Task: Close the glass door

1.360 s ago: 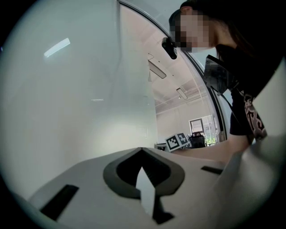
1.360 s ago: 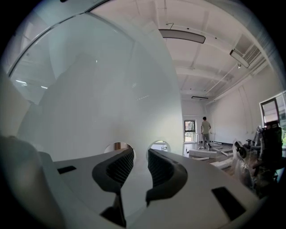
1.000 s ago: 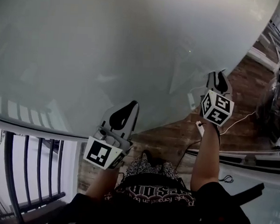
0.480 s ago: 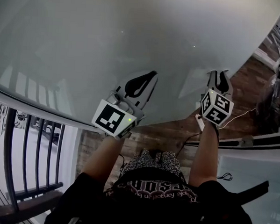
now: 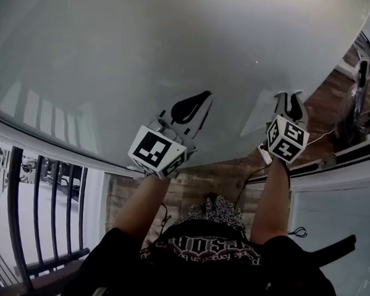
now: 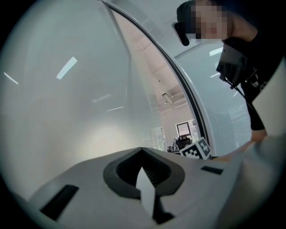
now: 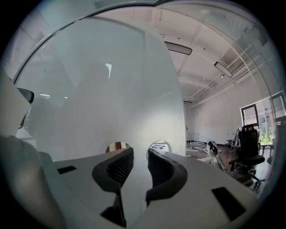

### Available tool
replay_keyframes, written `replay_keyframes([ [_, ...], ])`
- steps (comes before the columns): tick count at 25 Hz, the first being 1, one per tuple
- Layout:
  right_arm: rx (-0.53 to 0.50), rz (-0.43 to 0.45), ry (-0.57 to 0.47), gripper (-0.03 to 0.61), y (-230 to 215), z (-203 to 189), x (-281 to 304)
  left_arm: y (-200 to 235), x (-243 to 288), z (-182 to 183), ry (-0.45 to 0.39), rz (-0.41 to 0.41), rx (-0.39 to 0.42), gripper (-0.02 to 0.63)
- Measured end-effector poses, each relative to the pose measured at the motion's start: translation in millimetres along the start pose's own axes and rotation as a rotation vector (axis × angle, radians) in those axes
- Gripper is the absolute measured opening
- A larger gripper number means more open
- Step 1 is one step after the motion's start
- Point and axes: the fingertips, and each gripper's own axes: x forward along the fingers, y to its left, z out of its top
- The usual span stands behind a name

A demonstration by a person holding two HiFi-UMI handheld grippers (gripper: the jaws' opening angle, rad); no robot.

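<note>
Two grippers are up at the glass door (image 5: pixel 178 45), both pointing level at its frosted face. The door fills most of the head view, i.e. the whole upper part, w/ its free edge running down the right side. Wood floor (image 5: pixel 232 184) shows beneath it, btwn the glass and the person's dark printed top (image 5: pixel 210 254).

The left gripper (image 5: pixel 203 102) sits toward the middle of the door's lower part. In the left gripper view its jaws are pressed together, tips meeting, w/ nothing pinched. Only a pale sliver shows through the hollow btwn the dark pads. The tips look right at the glass, but actual contact can't be told.

The right gripper (image 5: pixel 289 100) is well apart from the left one, close to the door's free edge. In the right gripper view its jaws stand spread w/ nothing held btwn them; only the door's pale face shows through the gap. Two small round see-through spots (image 7: pixel 158 145) in the glass sit just above the jaw tips. The door's edge passes just right of the jaws. Beyond it lies an open room w/ a black office chair (image 7: pixel 248 143) at the far right. Whether these tips touch the glass can't be told either.

Misc.: a black railing (image 5: pixel 38 229) stands at lower left of the head view, below the door's lower edge. A white frame rail (image 5: pixel 357 169) crosses at right, below the right gripper.
</note>
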Motion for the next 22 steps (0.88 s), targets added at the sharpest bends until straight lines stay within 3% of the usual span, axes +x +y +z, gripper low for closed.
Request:
replay_keyframes([
  [9, -0.010, -0.041, 0.014, 0.103, 1, 1, -49, -31, -24, 11, -0.030, -0.098, -0.029, 0.002],
  [11, -0.015, -0.048, 0.033, 0.103, 1, -8, -26, -15, -6, -6, -0.025, -0.114, -0.057, 0.002],
  [15, -0.023, -0.045, 0.095, 0.103, 13, -42, 100, 79, 81, -67, 0.005, -0.118, -0.139, 0.002],
  [17, -0.027, -0.052, 0.113, 0.103, 20, -55, 135, 110, 102, -89, 0.016, -0.119, -0.170, 0.002],
  [22, -0.022, -0.080, 0.107, 0.103, 6, -53, 105, 88, 96, -80, 0.011, -0.138, -0.169, 0.002],
])
